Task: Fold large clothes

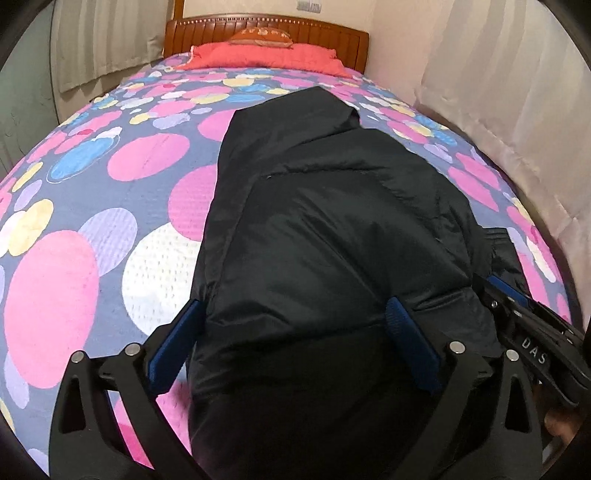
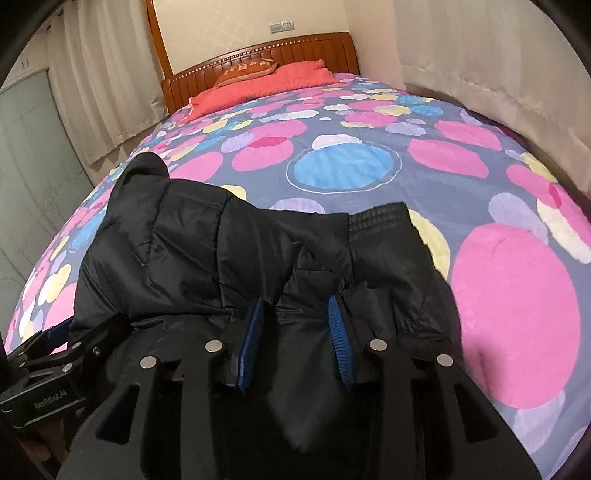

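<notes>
Lying lengthwise ahead of both tongs, the puffy black quilted nylon jacket (image 1: pixel 332 206) stretches toward the headboard on the dotted bedspread (image 1: pixel 74 258). Left tongs (image 1: pixel 295 321) are spread wide astride its near end; right tongs (image 2: pixel 295 317) stand half-spread around a fold, grip uncertain.

A red pillow (image 1: pixel 266 59) and orange cushion (image 1: pixel 260 37) lie against the wooden headboard (image 1: pixel 332 33).

A home bedroom is shown: a bed (image 1: pixel 110 206) with a wooden headboard (image 1: pixel 266 33), a red pillow (image 1: pixel 266 55), and curtains (image 1: pixel 107 40) are seen.
</notes>
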`<state>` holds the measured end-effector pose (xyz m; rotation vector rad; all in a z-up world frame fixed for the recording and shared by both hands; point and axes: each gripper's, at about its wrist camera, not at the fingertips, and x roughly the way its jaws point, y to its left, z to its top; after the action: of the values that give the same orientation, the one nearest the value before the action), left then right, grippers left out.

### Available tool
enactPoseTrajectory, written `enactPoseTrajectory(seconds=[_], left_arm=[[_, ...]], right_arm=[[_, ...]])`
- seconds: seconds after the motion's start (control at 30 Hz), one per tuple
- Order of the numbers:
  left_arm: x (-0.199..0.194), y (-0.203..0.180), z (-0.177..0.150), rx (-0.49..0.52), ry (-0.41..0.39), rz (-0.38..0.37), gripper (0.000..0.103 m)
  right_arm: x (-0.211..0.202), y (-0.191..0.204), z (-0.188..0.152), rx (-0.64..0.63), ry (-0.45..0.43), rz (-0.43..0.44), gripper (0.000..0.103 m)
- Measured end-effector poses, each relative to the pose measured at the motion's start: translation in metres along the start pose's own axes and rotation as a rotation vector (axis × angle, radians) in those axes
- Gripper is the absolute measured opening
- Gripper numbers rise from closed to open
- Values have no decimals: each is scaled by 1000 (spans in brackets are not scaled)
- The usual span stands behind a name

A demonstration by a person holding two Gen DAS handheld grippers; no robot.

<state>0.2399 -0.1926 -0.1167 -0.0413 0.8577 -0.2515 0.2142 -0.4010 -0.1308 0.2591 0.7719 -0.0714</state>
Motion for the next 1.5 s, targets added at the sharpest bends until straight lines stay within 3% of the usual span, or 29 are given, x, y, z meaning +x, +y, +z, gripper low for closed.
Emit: enactPoseTrajectory(seconds=[0.57, 1.0, 1.2, 1.3, 1.4, 1.5], left_arm=[[25, -3, -8, 19, -4, 5, 101], [21, -5, -7, 17, -3, 3, 101], [13, 1, 1, 1, 36, -19, 101], [6, 10, 8, -37, 80, -59, 101], [-3, 26, 11, -103, 109, -95, 101], [-16, 45, 14, -171, 90, -99, 101]], right_arm=[[19, 0, -12, -5, -50, -51, 36], [14, 6, -11, -27, -57, -88, 36], [4, 7, -4, -24, -40, -83, 38], [-8, 7, -1, -5, -40, -73, 43], [-27, 2, -1, 28, -69, -77, 56], [-45, -8, -1, 57, -95, -87, 59]])
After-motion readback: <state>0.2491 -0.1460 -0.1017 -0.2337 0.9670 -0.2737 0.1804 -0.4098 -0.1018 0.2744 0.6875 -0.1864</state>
